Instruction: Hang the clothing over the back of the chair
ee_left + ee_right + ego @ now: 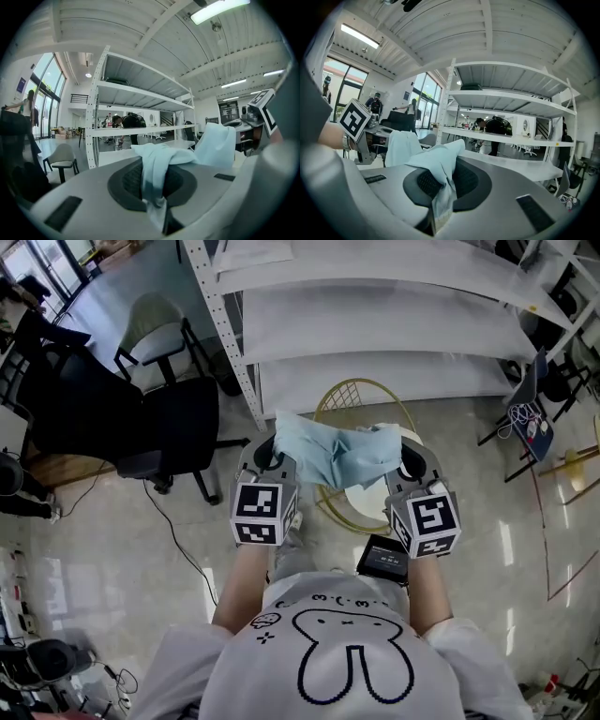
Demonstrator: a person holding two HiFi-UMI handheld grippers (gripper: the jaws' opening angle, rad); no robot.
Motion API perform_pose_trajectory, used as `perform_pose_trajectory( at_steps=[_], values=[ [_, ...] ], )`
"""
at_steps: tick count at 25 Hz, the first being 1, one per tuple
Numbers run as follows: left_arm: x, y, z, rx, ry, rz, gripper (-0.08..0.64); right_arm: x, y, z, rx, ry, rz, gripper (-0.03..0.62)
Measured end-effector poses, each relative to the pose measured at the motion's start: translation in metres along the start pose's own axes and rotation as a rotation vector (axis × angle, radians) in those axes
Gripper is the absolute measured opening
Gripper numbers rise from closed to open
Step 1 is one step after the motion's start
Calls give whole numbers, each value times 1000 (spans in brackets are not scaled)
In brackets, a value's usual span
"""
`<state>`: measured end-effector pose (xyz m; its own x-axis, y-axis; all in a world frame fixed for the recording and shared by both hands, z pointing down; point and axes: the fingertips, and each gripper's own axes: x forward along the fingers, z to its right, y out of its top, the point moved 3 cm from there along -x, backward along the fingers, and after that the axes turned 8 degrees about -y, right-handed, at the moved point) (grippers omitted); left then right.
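Observation:
A light blue garment [343,454] is stretched between my two grippers in the head view. My left gripper [270,457] is shut on its left end and my right gripper [411,464] is shut on its right end. Below and just beyond the cloth stands a gold wire chair [360,394] with a round white seat [367,503]. In the left gripper view the garment [156,161] runs down into the closed jaws. The right gripper view shows the garment [438,171] pinched the same way, with the left gripper's marker cube [355,120] at the far left.
A white shelving rack [375,324] stands right behind the gold chair. A black office chair [141,427] and a beige chair [157,334] are at the left. A folding stand [530,418] is at the right. A black device [383,559] hangs at the person's waist.

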<state>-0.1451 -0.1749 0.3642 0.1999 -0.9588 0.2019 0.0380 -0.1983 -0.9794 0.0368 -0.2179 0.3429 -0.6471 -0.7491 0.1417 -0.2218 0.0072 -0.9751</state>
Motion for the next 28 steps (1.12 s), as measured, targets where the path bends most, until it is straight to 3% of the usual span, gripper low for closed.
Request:
perform_pose_trajectory(
  at_steps=[12,19,25,28],
  values=[
    [93,-20,-79,61,-136,-120,38,78,-17,30,16,-147,-105,40],
    [147,-56,-106,188,-293,-284,38,123,-45,42,-13,-203,-219,40],
    [183,-94,-120,253,-393,-410,38,142,-83,50,-9,-236,-341,40],
    [198,-111,-127,250,-424,-447,38,154,-98,51,10,-249,-373,40]
  ],
)
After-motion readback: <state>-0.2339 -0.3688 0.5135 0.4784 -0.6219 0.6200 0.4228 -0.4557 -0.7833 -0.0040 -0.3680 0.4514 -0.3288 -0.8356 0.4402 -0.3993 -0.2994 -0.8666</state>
